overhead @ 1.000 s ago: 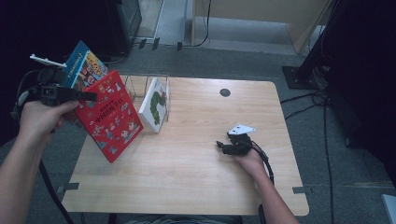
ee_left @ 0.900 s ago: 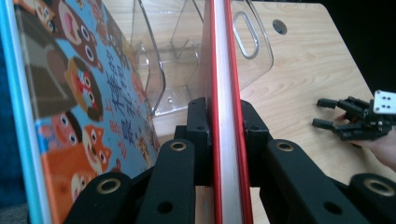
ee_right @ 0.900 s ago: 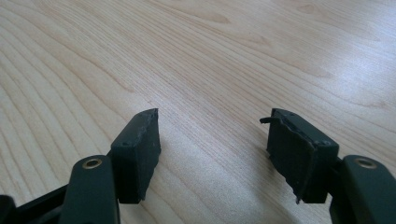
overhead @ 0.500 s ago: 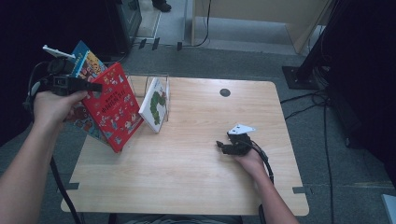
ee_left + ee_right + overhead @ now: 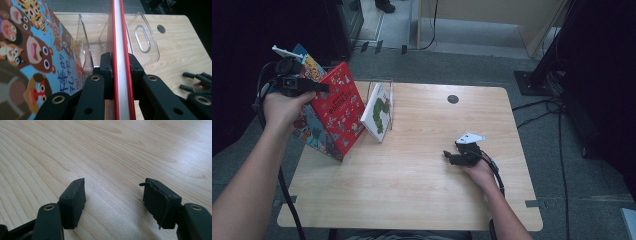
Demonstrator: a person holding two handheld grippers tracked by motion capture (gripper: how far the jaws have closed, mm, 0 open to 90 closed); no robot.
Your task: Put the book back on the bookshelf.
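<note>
Left claw (image 5: 319,87): clamped on the red book (image 5: 338,107), gripping it at the upper edge, out over the table's left side. In the left gripper view the two black jaws squeeze the book edge-on, red covers outside, white pages between.
Red book: tilted, lifted at the top, its lower corner down near the table (image 5: 422,200) at the left edge. It sits just left of the clear rack.
Blue animal book (image 5: 32,57): right behind the red one, leaning the same way, bears and tigers on the cover, close by the left claw.
Clear rack (image 5: 142,37): a see-through plastic holder with an oval handle slot, standing at the back left of the table, straight ahead of the left claw.
White book (image 5: 378,112): green caterpillar on the cover, propped against the rack.
Right claw (image 5: 113,197): jaws wide apart, nothing between them, bare wood underneath. In the high view it rests low over the right half of the table, well apart from the books.
Table: light wood, a small dark round hole (image 5: 453,99) near the back edge.
</note>
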